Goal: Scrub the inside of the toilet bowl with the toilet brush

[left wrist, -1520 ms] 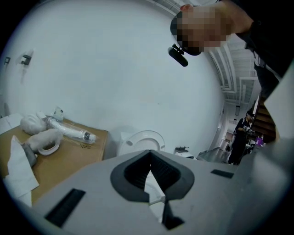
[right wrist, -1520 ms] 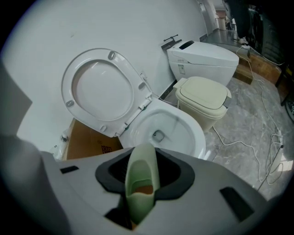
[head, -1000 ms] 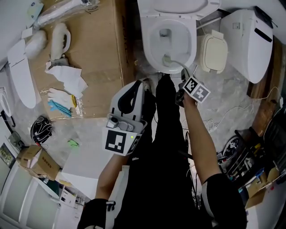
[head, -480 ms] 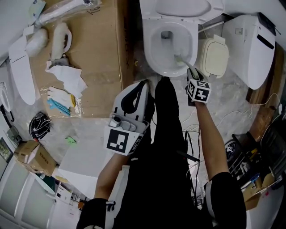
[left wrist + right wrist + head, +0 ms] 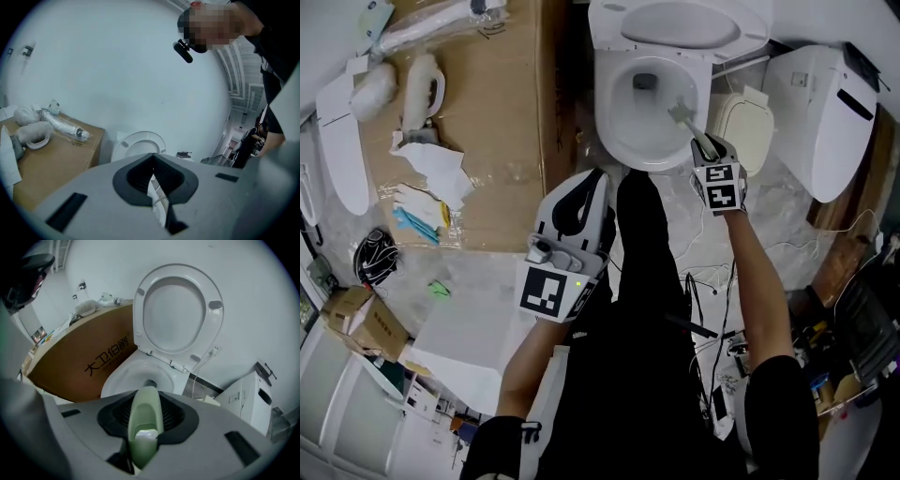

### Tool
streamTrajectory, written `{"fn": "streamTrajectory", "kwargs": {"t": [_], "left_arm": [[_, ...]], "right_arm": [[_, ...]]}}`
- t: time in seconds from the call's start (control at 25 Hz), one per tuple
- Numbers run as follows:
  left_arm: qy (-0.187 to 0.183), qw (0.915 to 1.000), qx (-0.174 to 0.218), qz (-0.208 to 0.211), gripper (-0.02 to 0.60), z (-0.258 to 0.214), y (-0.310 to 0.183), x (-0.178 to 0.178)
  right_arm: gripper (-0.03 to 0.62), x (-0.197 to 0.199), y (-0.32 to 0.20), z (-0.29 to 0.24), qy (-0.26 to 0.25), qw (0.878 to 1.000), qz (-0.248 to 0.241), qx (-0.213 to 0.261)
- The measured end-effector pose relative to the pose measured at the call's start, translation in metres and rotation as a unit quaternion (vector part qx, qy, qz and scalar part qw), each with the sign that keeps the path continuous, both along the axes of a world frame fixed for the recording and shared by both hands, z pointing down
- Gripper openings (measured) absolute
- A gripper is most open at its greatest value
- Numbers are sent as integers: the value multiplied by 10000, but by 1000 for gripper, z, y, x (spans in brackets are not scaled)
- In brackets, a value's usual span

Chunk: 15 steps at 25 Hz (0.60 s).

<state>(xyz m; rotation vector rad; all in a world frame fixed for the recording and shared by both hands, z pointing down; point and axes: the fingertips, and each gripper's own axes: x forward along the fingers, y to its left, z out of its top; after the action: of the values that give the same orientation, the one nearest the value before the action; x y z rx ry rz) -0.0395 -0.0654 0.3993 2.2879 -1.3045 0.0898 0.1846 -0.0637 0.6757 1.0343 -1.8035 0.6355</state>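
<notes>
1. Toilet brush (image 5: 682, 114): smooth pale green plastic with a slim, rounded handle. Its long axis is running from the right gripper forward and down into the bowl, and its head is lying against the bowl's right inner wall.
2. Right gripper (image 5: 705, 148): dark ribbed fingers are clamping the brush handle.
3. Toilet bowl (image 5: 614, 131): glossy white ceramic, oval; its lid (image 5: 174, 310) is standing raised.
4. Left gripper (image 5: 598, 180): fingers are pressing together on nothing, beside the person's leg.
5. Cardboard box (image 5: 502, 112): brown, matte, flat-topped, standing just left of the bowl.
</notes>
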Motion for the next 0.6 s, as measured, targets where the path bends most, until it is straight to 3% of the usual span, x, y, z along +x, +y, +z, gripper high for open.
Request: {"fn": "streamTrajectory", "kwargs": {"t": [0.28,0.6], "left_arm": [[65,9996,4,-266,8,-2,-18,6],[26,9975,-23,-705,8,-4,-32,-7]], "right_arm": [[121,-5,-41,-2,379,9906,-1300,189],[121,-28,-87,-9,576,9711,-2294,309]]}}
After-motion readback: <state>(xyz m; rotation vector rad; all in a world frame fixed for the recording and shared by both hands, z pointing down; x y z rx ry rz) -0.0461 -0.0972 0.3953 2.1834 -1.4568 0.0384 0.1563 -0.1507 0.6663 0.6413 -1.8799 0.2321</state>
